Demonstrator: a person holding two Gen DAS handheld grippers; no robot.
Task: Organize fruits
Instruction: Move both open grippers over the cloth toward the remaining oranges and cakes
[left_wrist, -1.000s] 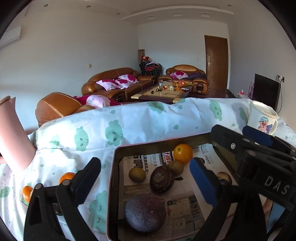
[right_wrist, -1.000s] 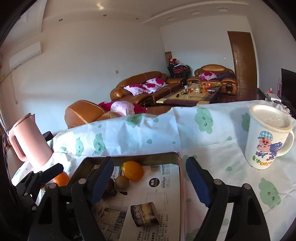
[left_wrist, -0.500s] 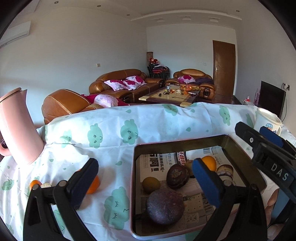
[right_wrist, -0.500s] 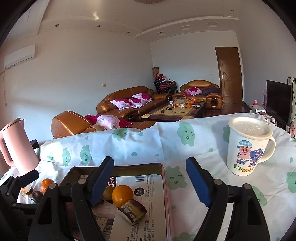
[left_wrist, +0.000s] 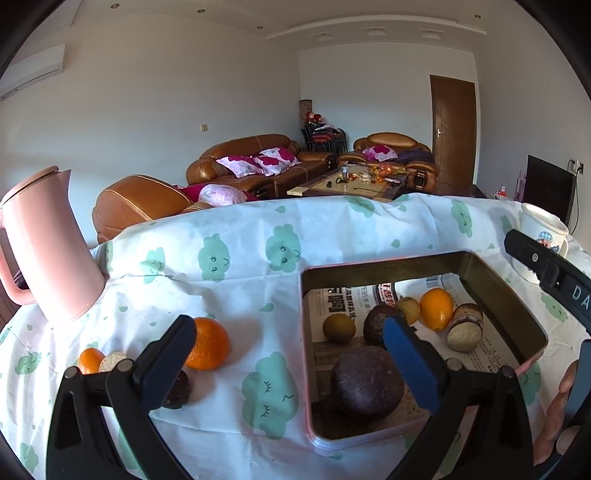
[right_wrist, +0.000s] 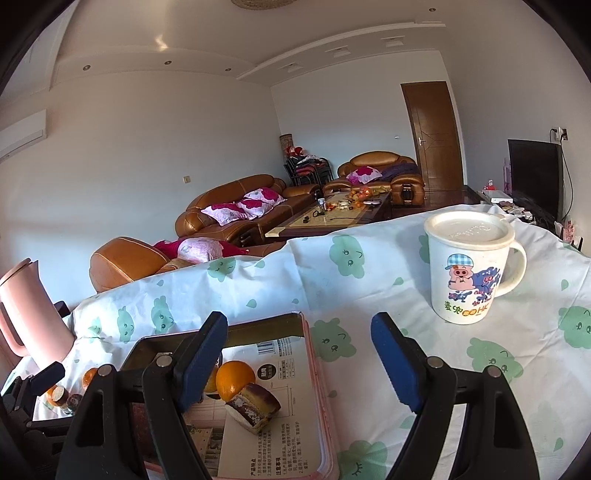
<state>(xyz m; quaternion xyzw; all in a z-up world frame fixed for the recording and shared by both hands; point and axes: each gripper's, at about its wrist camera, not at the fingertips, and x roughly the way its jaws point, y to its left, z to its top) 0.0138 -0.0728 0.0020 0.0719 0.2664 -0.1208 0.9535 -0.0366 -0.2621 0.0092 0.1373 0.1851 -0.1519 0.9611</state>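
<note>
Fingers of the left gripper tilt down over the table, spread wide, holding nothing — an orange sits just beyond its left finger, the tray behind its right, with bare cloth ahead up to the jug.

Right view: the right gripper also tilts down, jaws wide and empty, straddling the tray's right rim. Another orange lies in the tray by the left finger; the mug stands ahead to the right, well apart.
</note>
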